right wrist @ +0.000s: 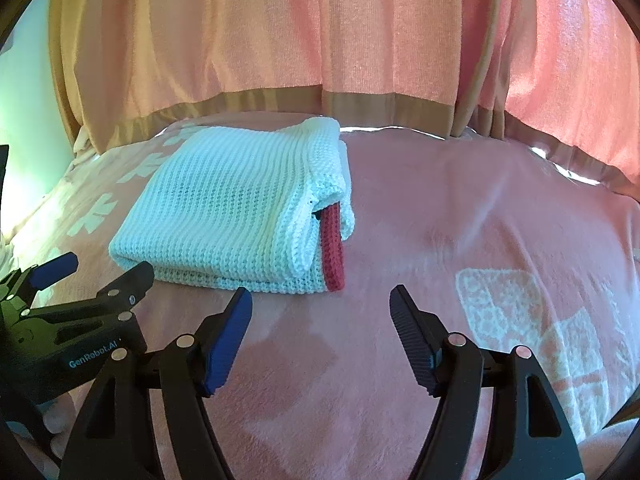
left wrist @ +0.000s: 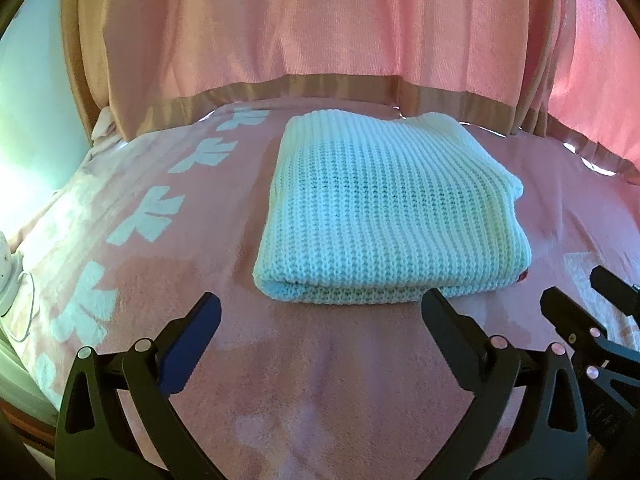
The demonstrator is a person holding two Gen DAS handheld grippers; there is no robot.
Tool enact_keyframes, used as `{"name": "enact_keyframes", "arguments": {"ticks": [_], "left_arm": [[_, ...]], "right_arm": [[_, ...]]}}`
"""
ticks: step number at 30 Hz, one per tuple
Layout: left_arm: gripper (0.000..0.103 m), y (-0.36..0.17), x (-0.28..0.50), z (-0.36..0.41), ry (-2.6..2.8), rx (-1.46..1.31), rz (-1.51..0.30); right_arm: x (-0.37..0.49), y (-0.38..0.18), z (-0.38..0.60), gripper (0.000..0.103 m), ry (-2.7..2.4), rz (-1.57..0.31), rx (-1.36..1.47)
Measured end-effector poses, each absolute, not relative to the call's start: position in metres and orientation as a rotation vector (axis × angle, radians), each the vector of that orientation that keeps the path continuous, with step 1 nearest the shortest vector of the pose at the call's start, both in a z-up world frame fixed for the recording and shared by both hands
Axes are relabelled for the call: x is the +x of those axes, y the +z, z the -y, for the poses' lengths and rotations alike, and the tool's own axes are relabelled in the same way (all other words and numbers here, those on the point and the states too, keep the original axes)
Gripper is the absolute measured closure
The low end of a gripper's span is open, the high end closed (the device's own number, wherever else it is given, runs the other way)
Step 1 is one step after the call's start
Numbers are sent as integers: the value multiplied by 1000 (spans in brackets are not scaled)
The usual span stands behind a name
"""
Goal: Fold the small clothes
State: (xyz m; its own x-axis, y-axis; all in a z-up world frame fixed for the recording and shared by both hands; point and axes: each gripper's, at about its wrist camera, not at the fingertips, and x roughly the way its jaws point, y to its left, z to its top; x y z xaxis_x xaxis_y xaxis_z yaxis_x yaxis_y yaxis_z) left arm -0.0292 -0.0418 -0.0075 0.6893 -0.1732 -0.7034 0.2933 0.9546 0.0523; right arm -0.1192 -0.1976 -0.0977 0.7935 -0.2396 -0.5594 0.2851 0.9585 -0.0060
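Since the white knit garment (left wrist: 384,216) lies folded into a compact stack, its red trim (right wrist: 333,248) tucked in, just ahead of both gaping, empty tools, left gripper (left wrist: 320,312) and right gripper (right wrist: 320,304) hover clear, folding seemingly finished.

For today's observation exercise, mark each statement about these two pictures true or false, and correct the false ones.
1. The white knitted garment lies folded on the pink blanket. True.
2. The left tool grips the garment. False: it is open and holds nothing.
3. A red band shows at the garment's right edge. True.
4. The right tool is shut. False: its jaws stand apart.
5. A curtain hangs behind the bed. True.
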Motion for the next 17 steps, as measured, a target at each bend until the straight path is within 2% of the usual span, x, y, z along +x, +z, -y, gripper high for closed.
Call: {"name": "enact_keyframes", "arguments": {"ticks": [17], "left_arm": [[5,-6,-32,48,-244,196,-740]], "right_arm": [[-119,-98,197,30,-282,-581,72]]}}
